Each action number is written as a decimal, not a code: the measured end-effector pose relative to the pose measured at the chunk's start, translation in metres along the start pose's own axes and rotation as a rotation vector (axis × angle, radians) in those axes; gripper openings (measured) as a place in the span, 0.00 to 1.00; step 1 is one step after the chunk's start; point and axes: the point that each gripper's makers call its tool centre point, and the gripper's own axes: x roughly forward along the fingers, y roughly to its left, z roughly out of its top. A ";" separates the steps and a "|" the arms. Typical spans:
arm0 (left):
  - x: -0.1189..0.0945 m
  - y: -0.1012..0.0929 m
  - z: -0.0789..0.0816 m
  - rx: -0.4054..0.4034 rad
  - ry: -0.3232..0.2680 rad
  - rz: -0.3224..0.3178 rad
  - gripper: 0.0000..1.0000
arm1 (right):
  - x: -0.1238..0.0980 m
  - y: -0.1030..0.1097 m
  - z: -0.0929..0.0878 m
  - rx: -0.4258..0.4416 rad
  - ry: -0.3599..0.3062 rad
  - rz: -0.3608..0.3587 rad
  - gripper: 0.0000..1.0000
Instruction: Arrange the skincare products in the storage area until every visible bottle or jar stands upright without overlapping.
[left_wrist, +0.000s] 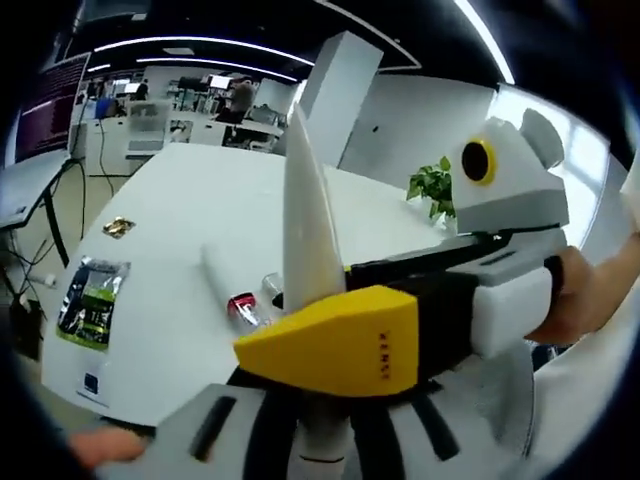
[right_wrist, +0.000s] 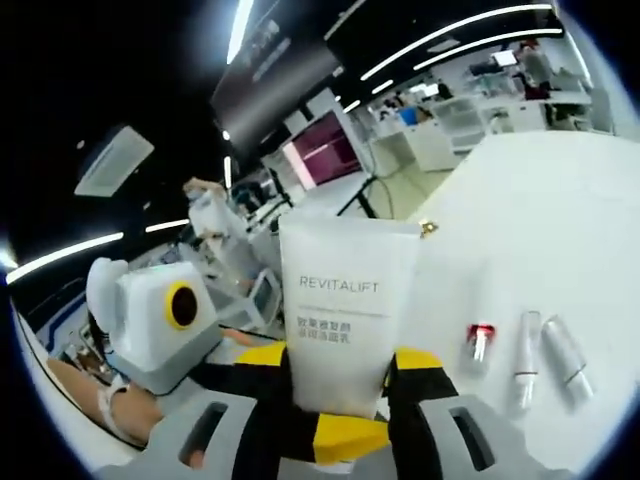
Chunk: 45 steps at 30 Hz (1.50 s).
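Revitalift tube (right_wrist: 340, 310) clamped at once by right gripper (right_wrist: 340, 400) and left gripper (left_wrist: 320, 440), seemingly for standing upright; small bottles (right_wrist: 545, 355) lying flat on white table (right_wrist: 560, 200)

grey plastic gripper bodies (right_wrist: 330, 425) with yellow-and-black jaw blocks (left_wrist: 335, 350), small lettering on one yellow block, dark slots in grey base plates, pale band round a wrist (right_wrist: 108, 400).

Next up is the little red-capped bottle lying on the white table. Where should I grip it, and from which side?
Grip the red-capped bottle across its clear body, just clear of the cap, coming straight down from above. It lies flat on the white table with bare table either side, so jaws straddling its width should fit. The white tube lies nearby.
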 end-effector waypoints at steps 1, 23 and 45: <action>0.000 0.000 -0.001 0.011 0.007 0.007 0.13 | 0.001 -0.001 -0.001 0.006 0.003 -0.002 0.42; 0.004 -0.003 -0.005 0.153 0.043 0.061 0.15 | 0.000 -0.016 -0.005 0.047 -0.026 -0.004 0.38; 0.004 -0.004 0.008 0.295 -0.011 0.125 0.20 | -0.002 -0.014 0.003 0.028 -0.039 0.029 0.34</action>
